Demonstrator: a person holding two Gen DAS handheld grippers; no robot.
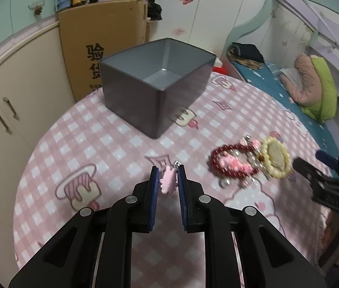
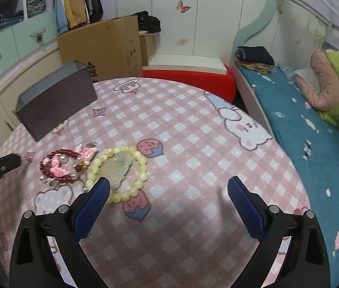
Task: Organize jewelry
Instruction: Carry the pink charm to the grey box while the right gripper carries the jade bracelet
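Early stage: left gripper (image 1: 167, 180) pinching pink charm (image 1: 168, 180) short of empty grey bin (image 1: 131, 88), right gripper (image 2: 168, 189) wide open, holding nothing, red bead bracelet (image 2: 59, 165) and yellow bead bracelet (image 2: 118, 174) unsorted on tablecloth (image 2: 193, 144).

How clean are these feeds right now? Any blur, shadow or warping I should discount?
Left wrist view: the jewelry pile and the right gripper are smeared by motion blur, while the pink charm between the left gripper fingers is sharp. Right wrist view: mostly crisp, with the right gripper casting a soft shadow on the checked cloth. Both views: fisheye bending straight lines, dark corner vignette.
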